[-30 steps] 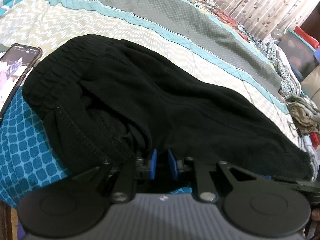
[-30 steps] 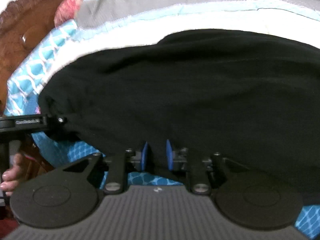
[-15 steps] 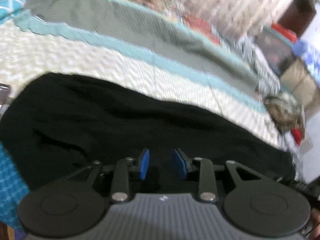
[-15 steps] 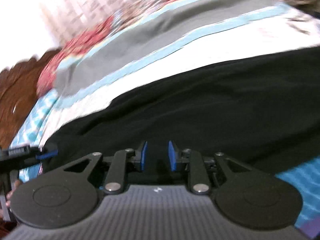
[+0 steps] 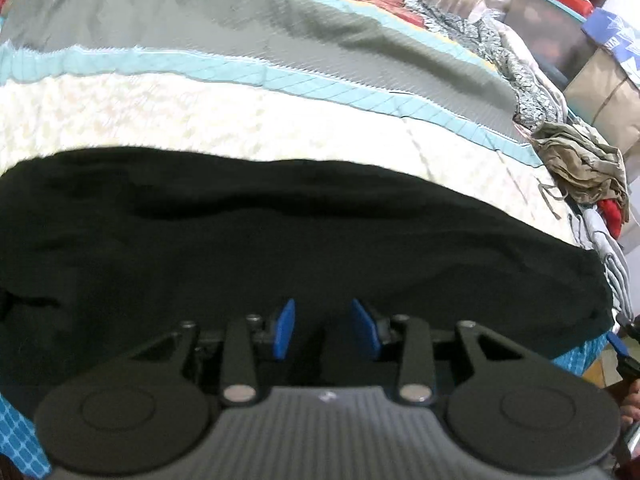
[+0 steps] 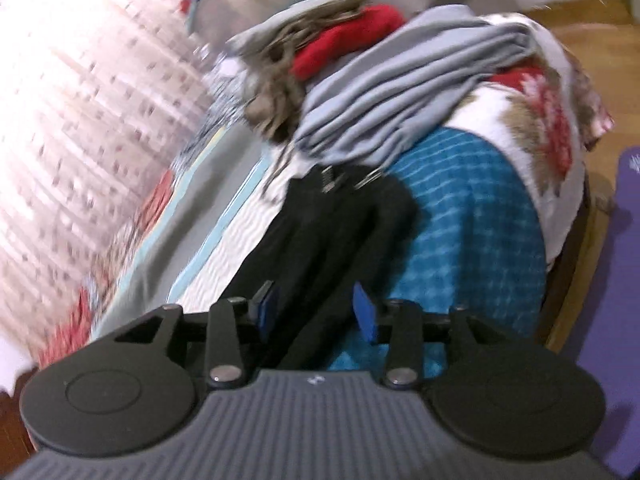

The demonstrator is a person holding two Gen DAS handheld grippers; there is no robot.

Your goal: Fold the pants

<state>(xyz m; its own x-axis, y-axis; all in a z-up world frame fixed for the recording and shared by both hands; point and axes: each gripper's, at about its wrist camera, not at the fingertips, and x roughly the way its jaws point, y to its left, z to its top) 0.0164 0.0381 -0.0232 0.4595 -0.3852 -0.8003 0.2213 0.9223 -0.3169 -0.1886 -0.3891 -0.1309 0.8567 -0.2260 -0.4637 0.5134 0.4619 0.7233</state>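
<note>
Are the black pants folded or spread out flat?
Folded: the black pants lie as one long narrow strip on the bed; how many layers, cannot tell.

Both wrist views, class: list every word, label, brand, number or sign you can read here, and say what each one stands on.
No text can be read in either view.
Small pale logo mark on the left gripper body: too small to read.
Same mark on the right gripper body: too blurred to read.
White pattern on the blue box: shapes only, no letters.

Matt black cloth pants [image 5: 280, 240], quilted cotton-looking bedspread [image 5: 240, 120], matt plastic gripper fingers [image 5: 285, 328]; floor [image 6: 576, 28] possibly wood
</note>
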